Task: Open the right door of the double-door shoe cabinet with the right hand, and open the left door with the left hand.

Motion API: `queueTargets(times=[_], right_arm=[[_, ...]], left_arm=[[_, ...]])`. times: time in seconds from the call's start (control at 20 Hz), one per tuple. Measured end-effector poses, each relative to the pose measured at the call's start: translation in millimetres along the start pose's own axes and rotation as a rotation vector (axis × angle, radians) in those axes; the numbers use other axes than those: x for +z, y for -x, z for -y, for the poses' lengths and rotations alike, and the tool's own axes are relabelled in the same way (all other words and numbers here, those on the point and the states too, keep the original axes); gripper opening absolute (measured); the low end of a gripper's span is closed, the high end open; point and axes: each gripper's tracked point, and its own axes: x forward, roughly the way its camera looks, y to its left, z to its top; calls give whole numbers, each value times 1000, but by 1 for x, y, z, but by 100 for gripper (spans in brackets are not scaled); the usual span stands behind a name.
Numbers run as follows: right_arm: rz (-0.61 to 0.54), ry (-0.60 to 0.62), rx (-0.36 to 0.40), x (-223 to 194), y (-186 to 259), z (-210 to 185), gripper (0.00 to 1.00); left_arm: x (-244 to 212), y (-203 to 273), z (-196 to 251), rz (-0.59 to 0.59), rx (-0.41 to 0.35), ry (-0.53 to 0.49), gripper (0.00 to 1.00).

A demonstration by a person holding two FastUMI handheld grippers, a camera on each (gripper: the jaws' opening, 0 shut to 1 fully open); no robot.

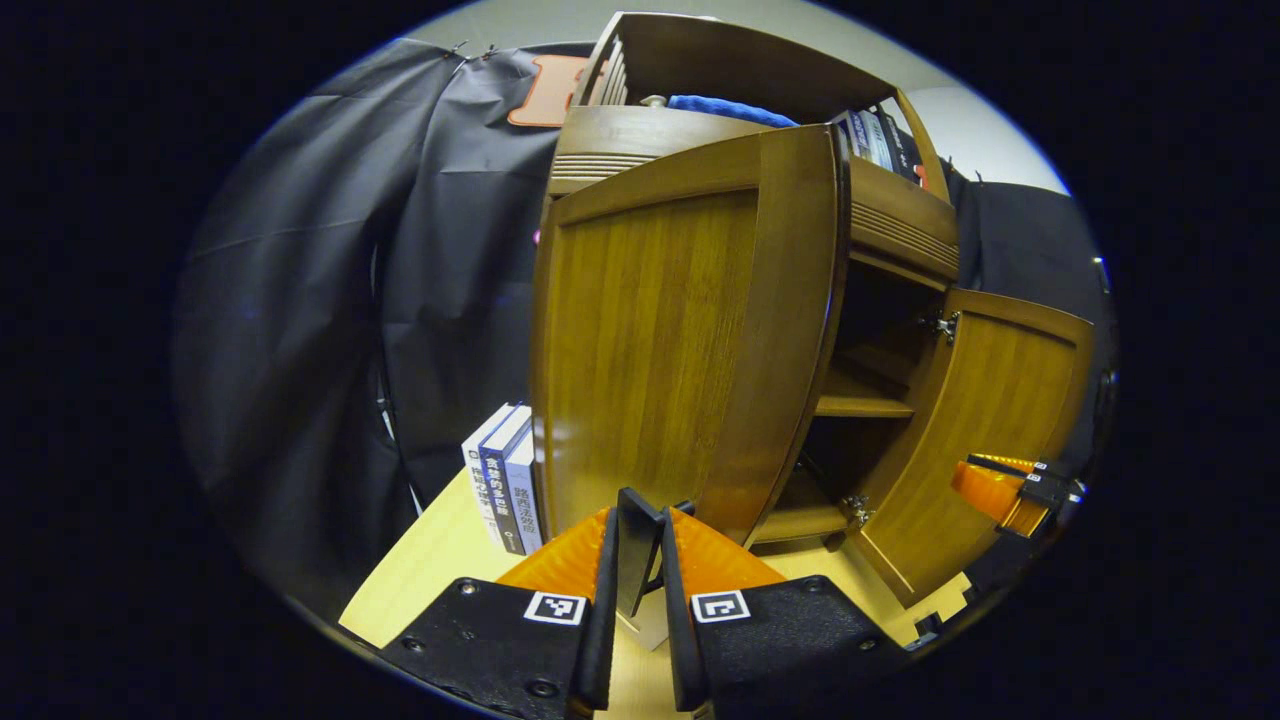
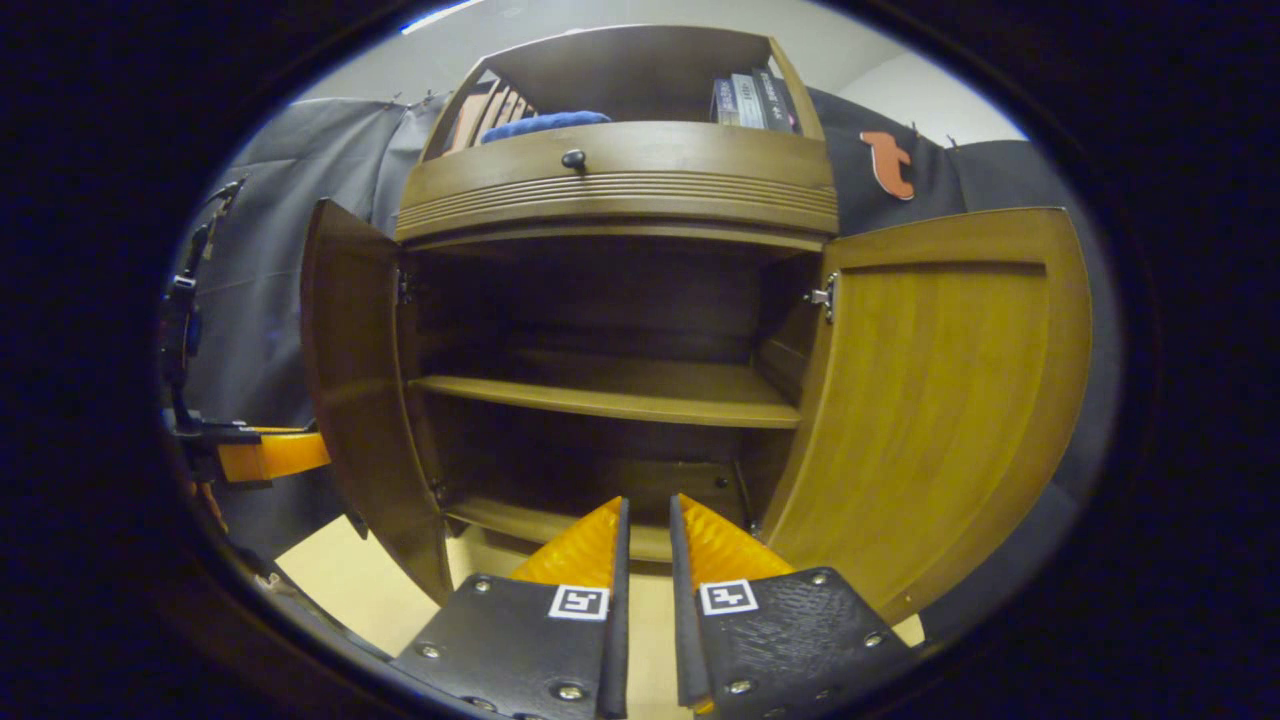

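In the left gripper view, the left gripper (image 1: 640, 530) has its fingers (image 1: 612, 560) drawn close together around a thin dark handle-like piece at the bottom edge of the left door (image 1: 660, 350); whether both fingers actually press on it is hard to tell, since the contact is hidden behind the tips. That door stands swung outward, its long axis upright, its outer face towards the camera and hiding most of the interior. In the right gripper view, the right gripper (image 2: 645, 525) has its fingers (image 2: 700, 545) set a narrow gap apart with nothing between them, pointing into the open cabinet (image 2: 620, 185). The right door (image 2: 940, 400) is swung wide to one side, upright, its inner face showing; its lower corner is cut off at the picture's edge. Between the two doors lies open room, with a shelf (image 2: 610, 395) running level across and dark space behind. The cabinet rests on the pale counter (image 1: 430, 560). Some books (image 1: 503, 480) stand just beside the left door.
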Motion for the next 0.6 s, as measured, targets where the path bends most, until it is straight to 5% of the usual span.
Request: queueTargets(times=[0.5, 0.55, 0.6], right_arm=[[-2, 10, 126, 4, -15, -44, 19], [1, 11, 137, 4, -16, -48, 19], [4, 13, 146, 6, -18, -51, 19]], left_arm=[[1, 23, -48, 20, 102, 36, 27], [1, 24, -54, 21, 114, 34, 17], [1, 25, -59, 23, 123, 29, 19]])
